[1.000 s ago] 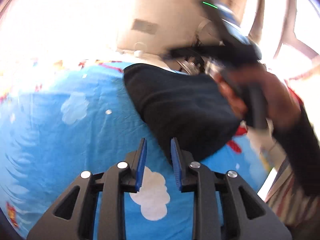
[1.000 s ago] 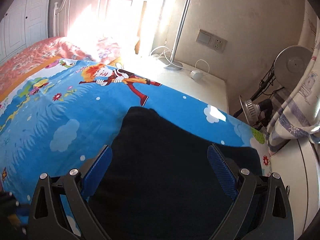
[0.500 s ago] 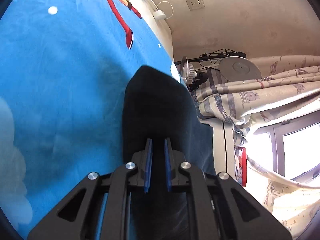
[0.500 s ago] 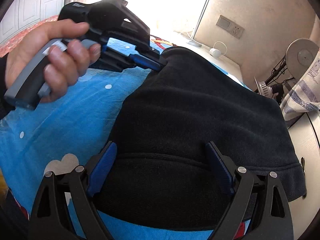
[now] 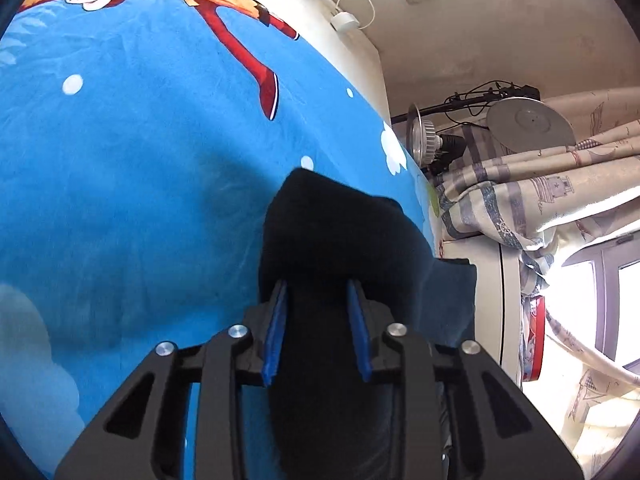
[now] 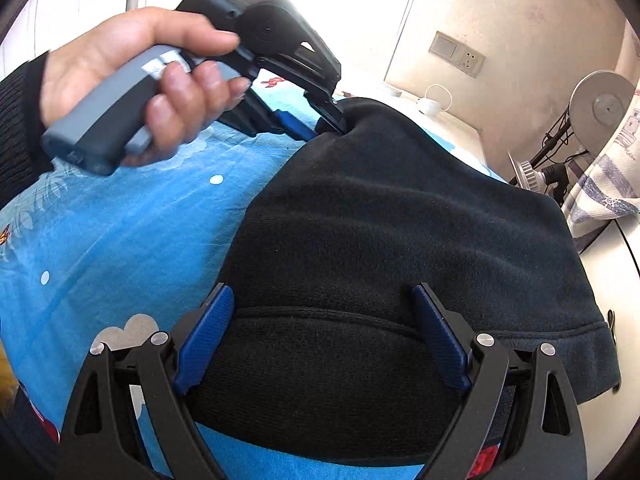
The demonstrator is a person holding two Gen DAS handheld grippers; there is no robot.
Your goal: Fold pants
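Lying folded on the bed's blue cartoon-print sheet (image 6: 120,240), black pants (image 6: 400,240), filling the middle of the right wrist view and running from 6 o'clock up toward 12 o'clock, hem band (image 6: 560,344) hanging at 4 o'clock near the bed's edge. Reaching in from 10 o'clock, left claw (image 6: 320,126), held in a hand (image 6: 132,80) with a dark sleeve, tips meeting the pants' far corner at 12 o'clock. Opening at this moment, jaws of the left claw (image 5: 316,292), black fabric bunching between the blue pads (image 5: 276,320) in the left wrist view; impossible to tell whether the pads are pressing on it or clearing it. Spreading wide, right claw (image 6: 320,292), straddling the pants at 6 o'clock, pads standing apart from each other over the cloth, gripping nothing. Showing no containers anywhere. Carrying some small lettering, top of the left claw's black housing, too small to read. Sitting at 2 o'clock on the wall, a socket plate (image 6: 456,54); hanging at 3 o'clock, a patterned curtain (image 5: 540,200).
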